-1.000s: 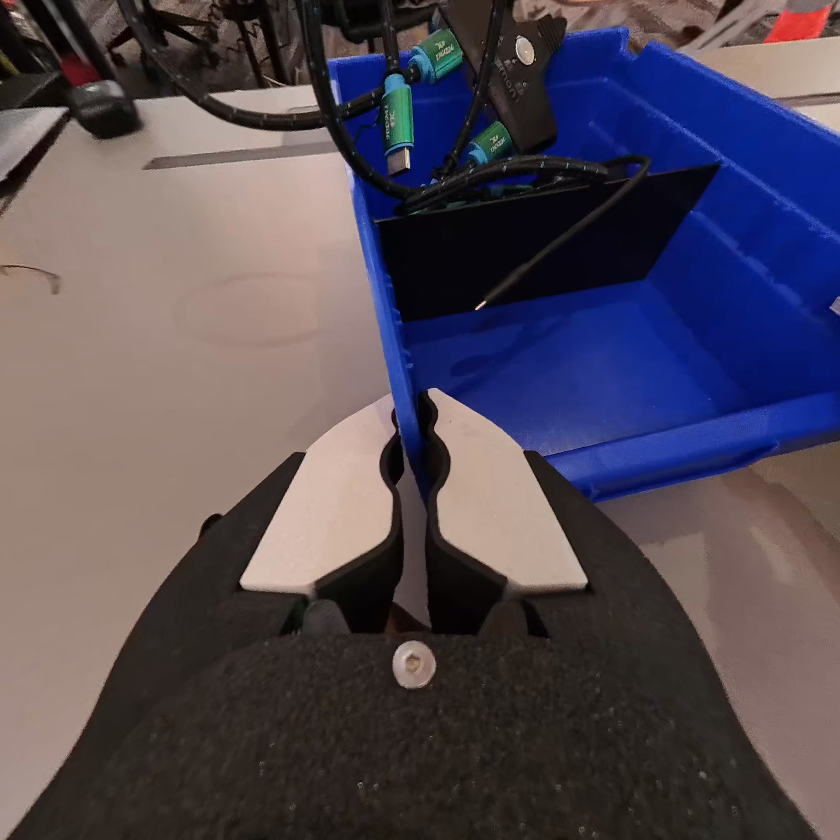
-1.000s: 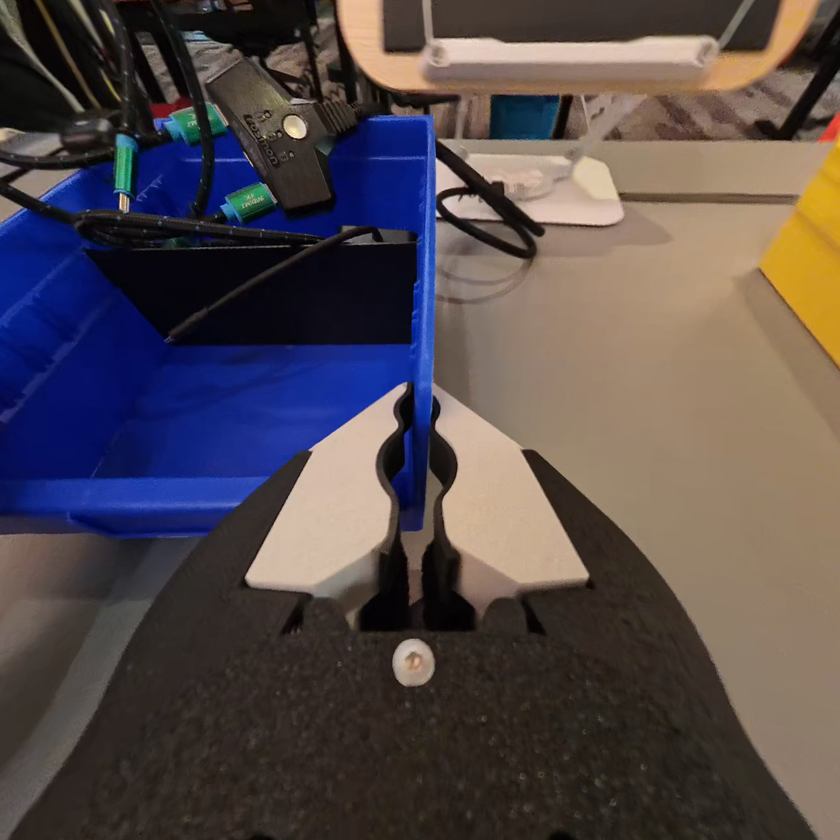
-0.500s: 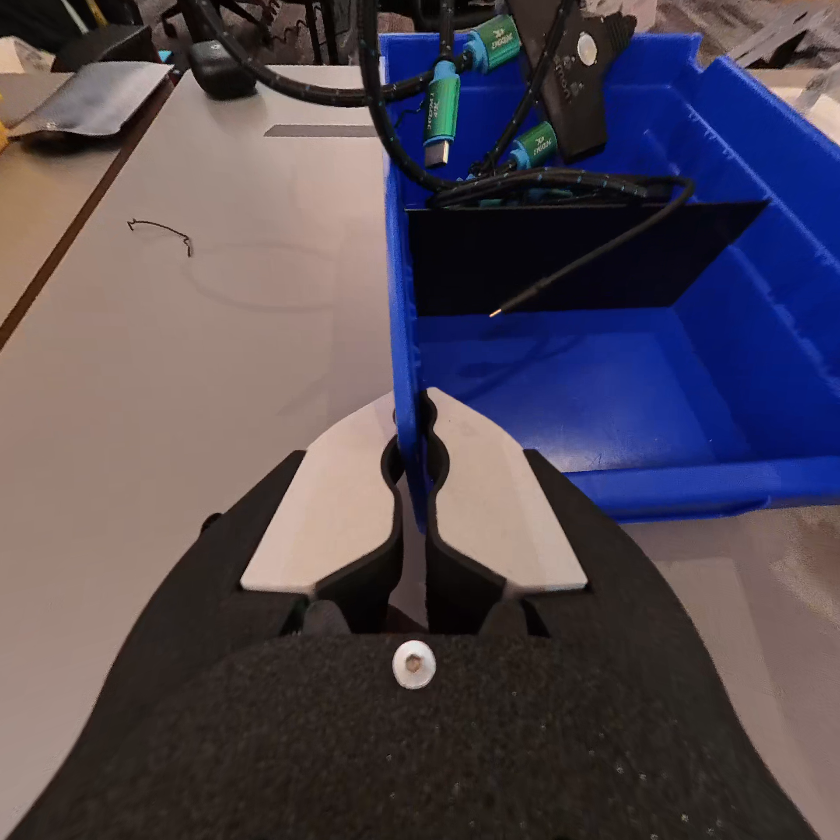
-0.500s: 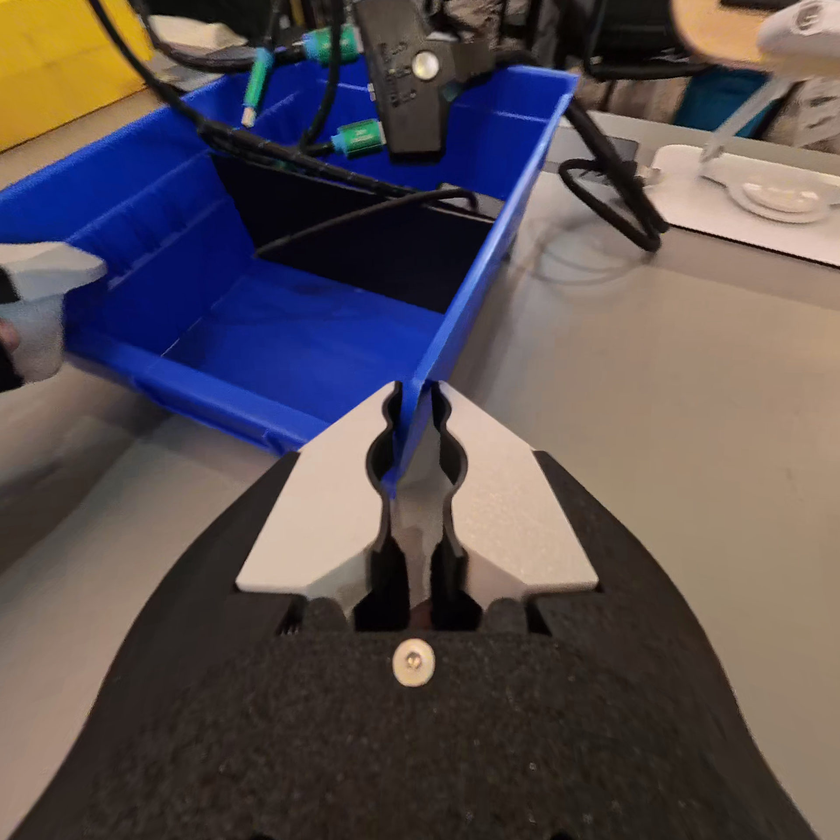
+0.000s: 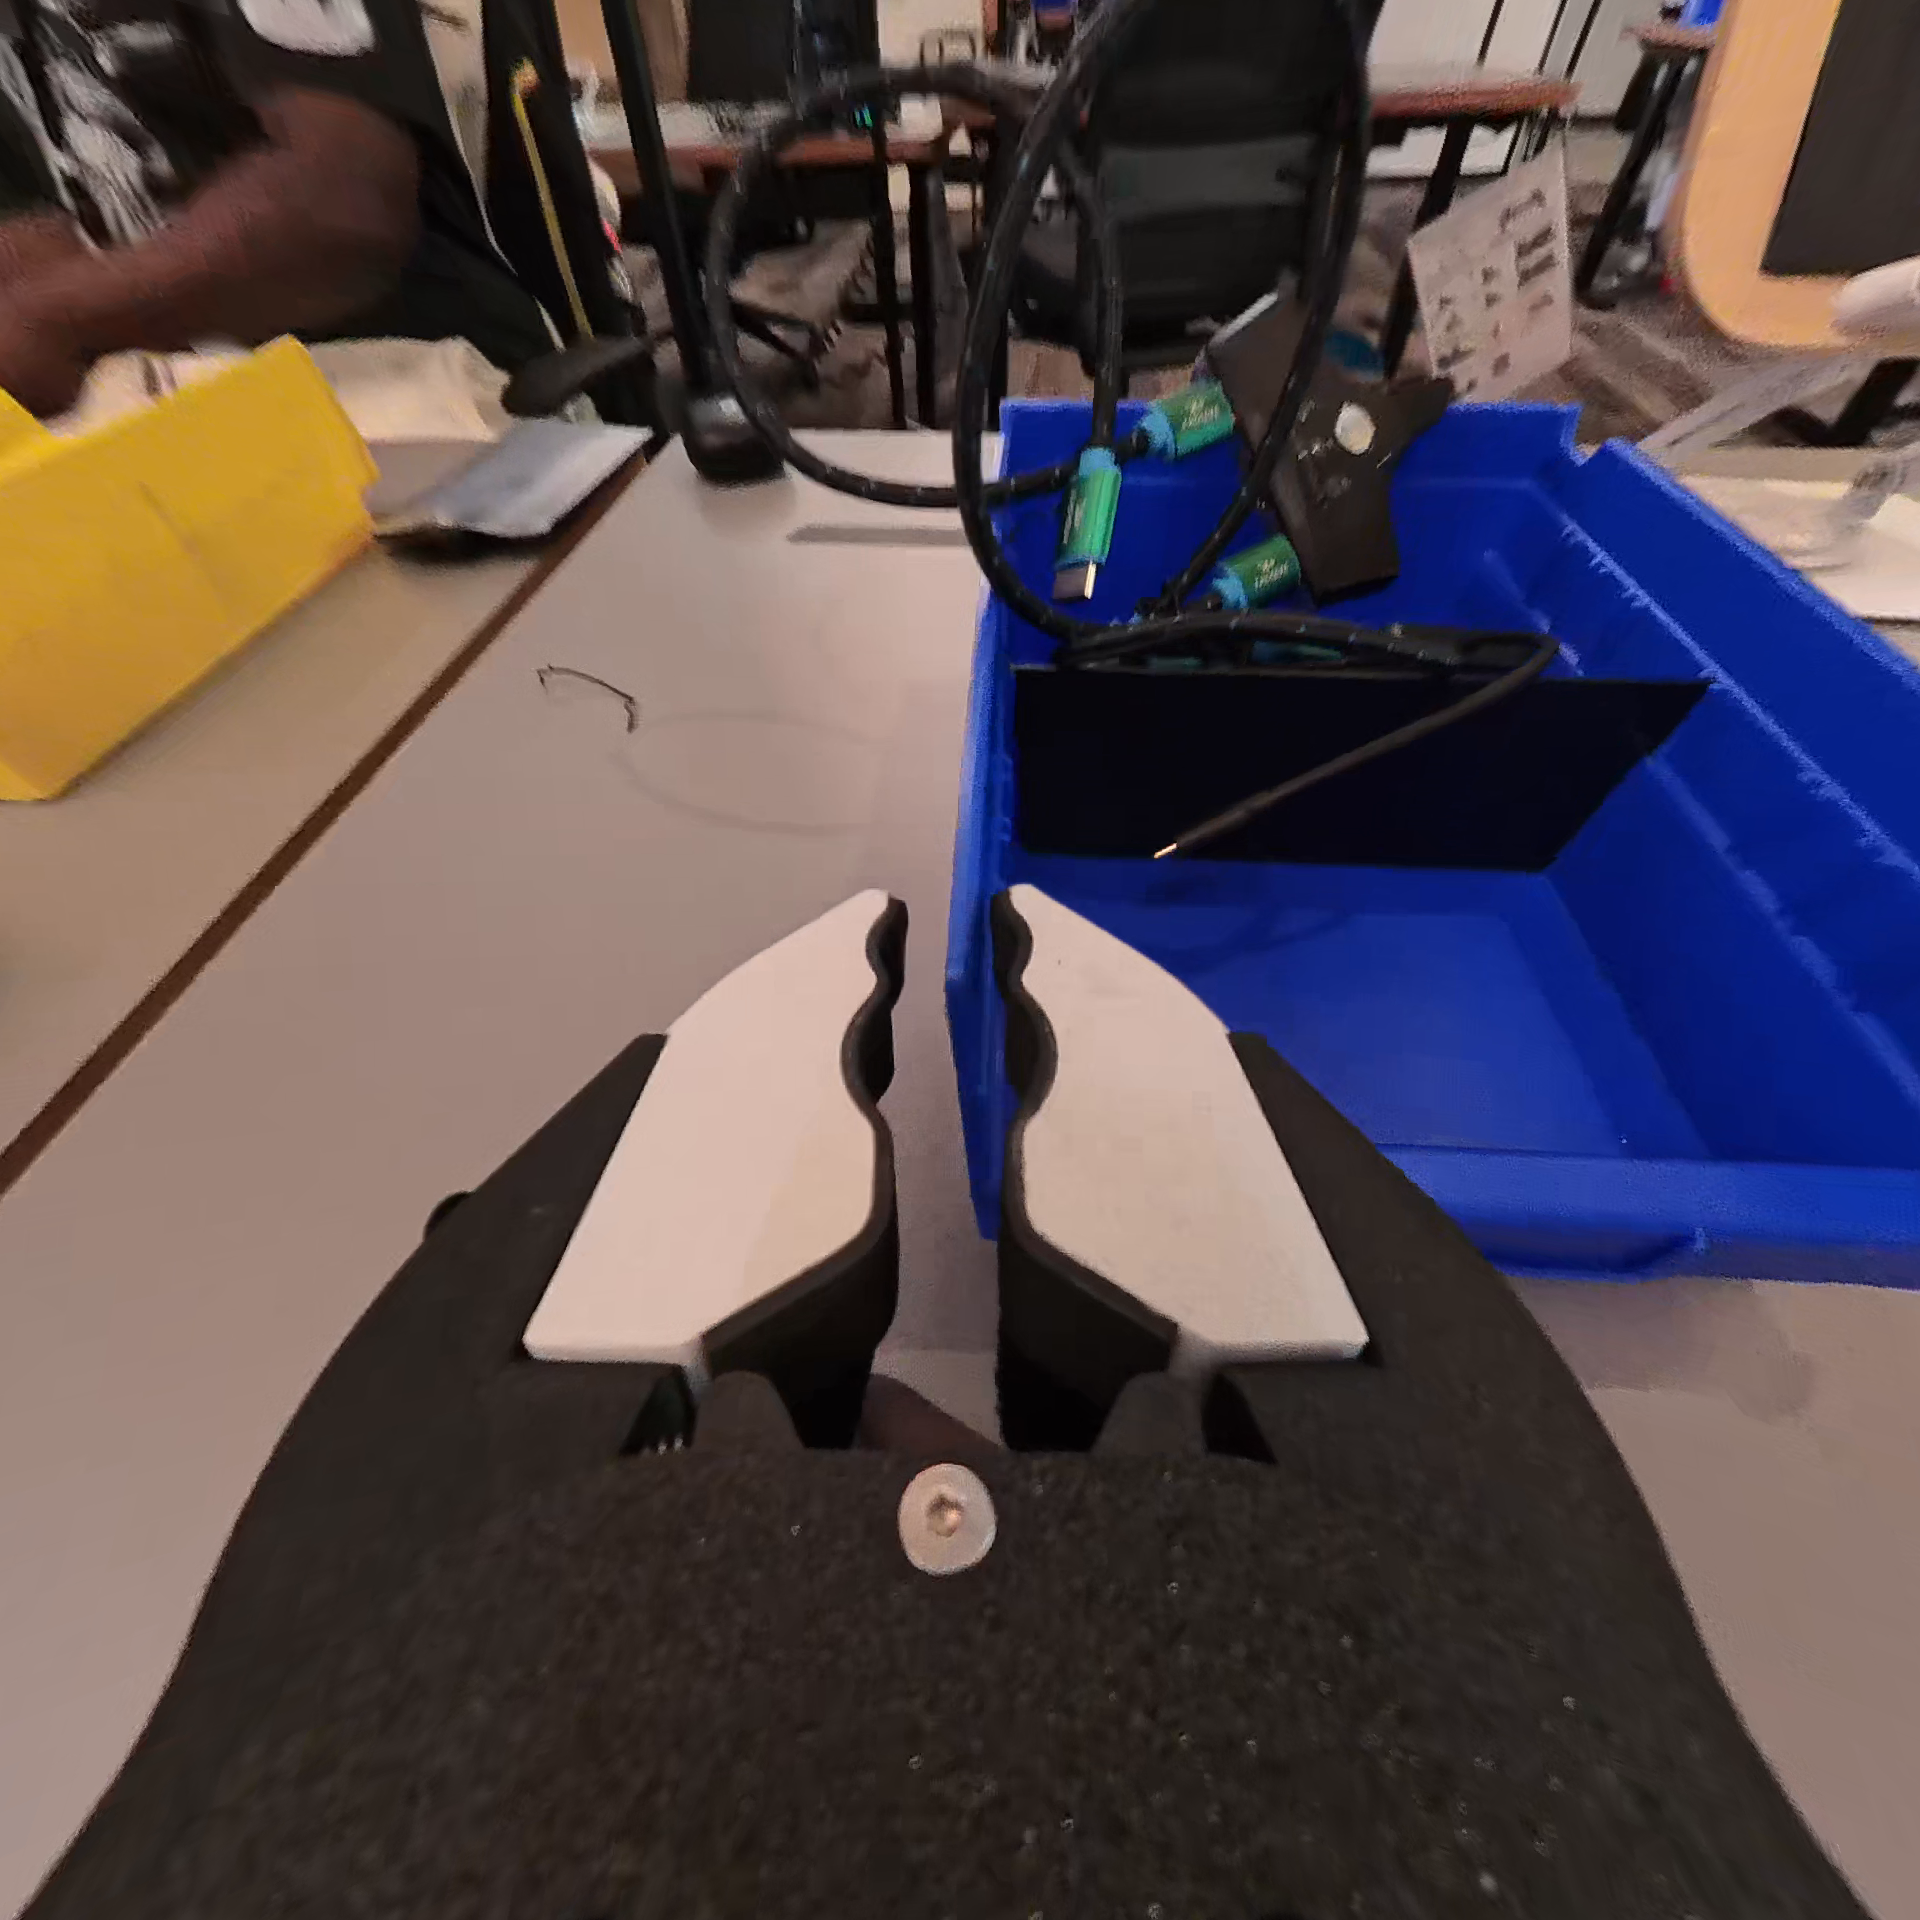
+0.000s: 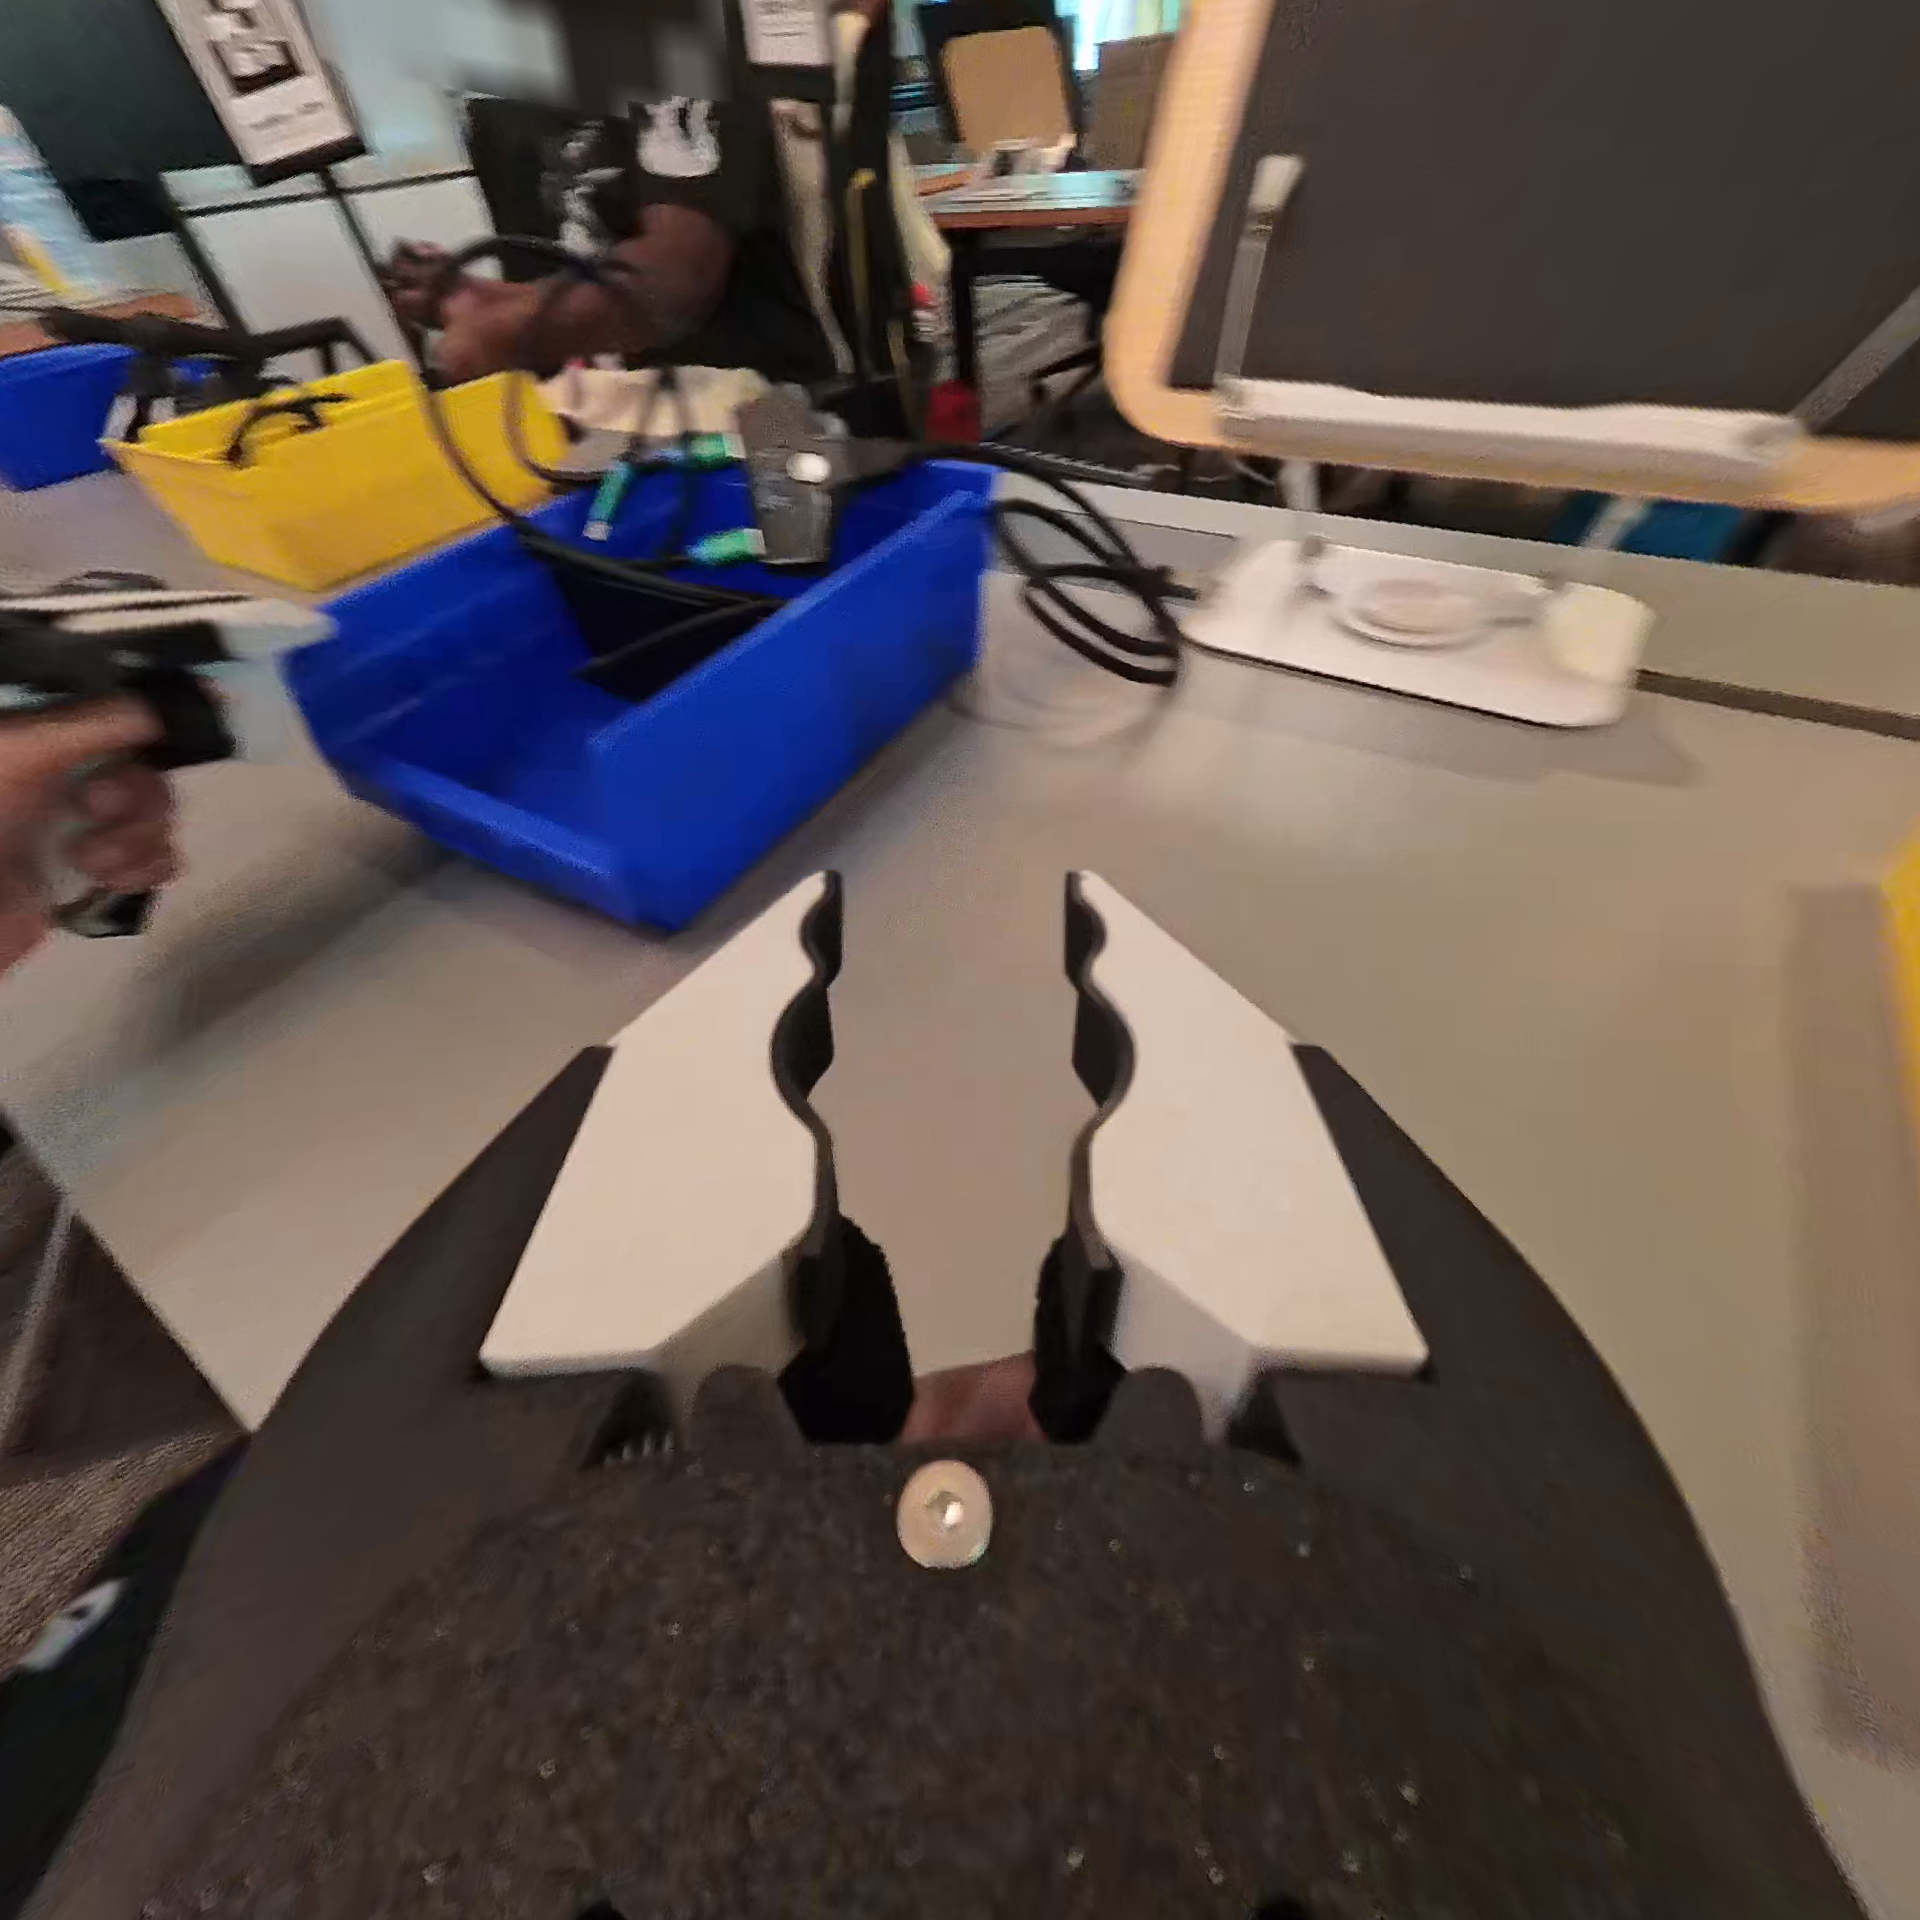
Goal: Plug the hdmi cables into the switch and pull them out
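A blue bin [image 5: 1558, 1216] stands on the grey table. In its far part a black HDMI switch [image 5: 1320, 488] leans on the back wall, with braided black cables and green plugs. One green plug [image 5: 1086, 520] hangs loose; another [image 5: 1262, 571] sits at the switch. My left gripper [image 5: 943, 904] is open a little, its jaws on either side of the bin's near left wall, holding nothing. My right gripper [image 6: 953, 883] is open wide and empty above the bare table, off the bin's [image 6: 727, 769] near right corner. The switch [image 6: 795, 499] also shows there, blurred.
A black divider [image 5: 1299, 769] splits the bin, and a thin black wire [image 5: 1351, 774] lies over it. A yellow bin [image 5: 156, 582] stands at the left. A white stand base [image 6: 1403, 634] and a black cable loop [image 6: 1101, 603] lie right of the bin. A person sits behind the table. The left gripper's tips are roughly 40 centimeters from the right gripper's. The right gripper is farther from the green plug [image 5: 1086, 520], some 40 centimeters, than the left, some 15 centimeters. The right camera catches it too, in the right wrist view [image 6: 601, 496]. The black HDMI switch [image 5: 1320, 488] lies around 20 centimeters away from my left fingertips. It turns up in the right wrist view [image 6: 767, 499] as well.
Both grippers were shut on the bin's side walls and have opened. The right gripper has pulled back clear of the bin. The left one still straddles the wall.
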A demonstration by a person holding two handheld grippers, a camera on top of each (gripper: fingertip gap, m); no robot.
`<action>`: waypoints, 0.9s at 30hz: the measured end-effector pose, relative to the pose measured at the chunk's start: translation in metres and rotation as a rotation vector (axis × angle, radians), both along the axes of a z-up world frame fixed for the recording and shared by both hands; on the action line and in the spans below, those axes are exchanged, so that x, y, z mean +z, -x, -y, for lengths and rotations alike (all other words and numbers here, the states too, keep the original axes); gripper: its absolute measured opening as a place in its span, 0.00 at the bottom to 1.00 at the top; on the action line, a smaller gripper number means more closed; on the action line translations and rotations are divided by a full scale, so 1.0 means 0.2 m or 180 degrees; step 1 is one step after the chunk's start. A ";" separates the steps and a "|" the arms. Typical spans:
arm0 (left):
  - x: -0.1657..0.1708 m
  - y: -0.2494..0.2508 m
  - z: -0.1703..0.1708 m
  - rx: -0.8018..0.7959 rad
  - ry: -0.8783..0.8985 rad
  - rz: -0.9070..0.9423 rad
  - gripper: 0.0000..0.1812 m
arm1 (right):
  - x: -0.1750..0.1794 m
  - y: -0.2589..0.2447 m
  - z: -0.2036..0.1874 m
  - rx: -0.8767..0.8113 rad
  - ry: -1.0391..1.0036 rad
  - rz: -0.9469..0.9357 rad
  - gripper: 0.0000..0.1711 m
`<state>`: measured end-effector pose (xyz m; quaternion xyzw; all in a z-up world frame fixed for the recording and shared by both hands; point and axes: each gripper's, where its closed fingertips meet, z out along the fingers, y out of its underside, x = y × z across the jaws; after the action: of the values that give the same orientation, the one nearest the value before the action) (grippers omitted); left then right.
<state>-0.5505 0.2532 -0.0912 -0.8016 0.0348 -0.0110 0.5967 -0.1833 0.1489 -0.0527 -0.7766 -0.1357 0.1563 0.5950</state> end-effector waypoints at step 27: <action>-0.03 -0.58 0.32 -0.0779 -0.0089 -0.0137 0.09 | -0.33 -1.60 0.17 -0.1892 0.0226 0.0080 0.37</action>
<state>-0.4345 0.1895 -0.0967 -0.7831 0.1452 -0.0660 0.6011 0.1363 0.1144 -0.1194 -0.8045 0.0958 -0.0298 0.5854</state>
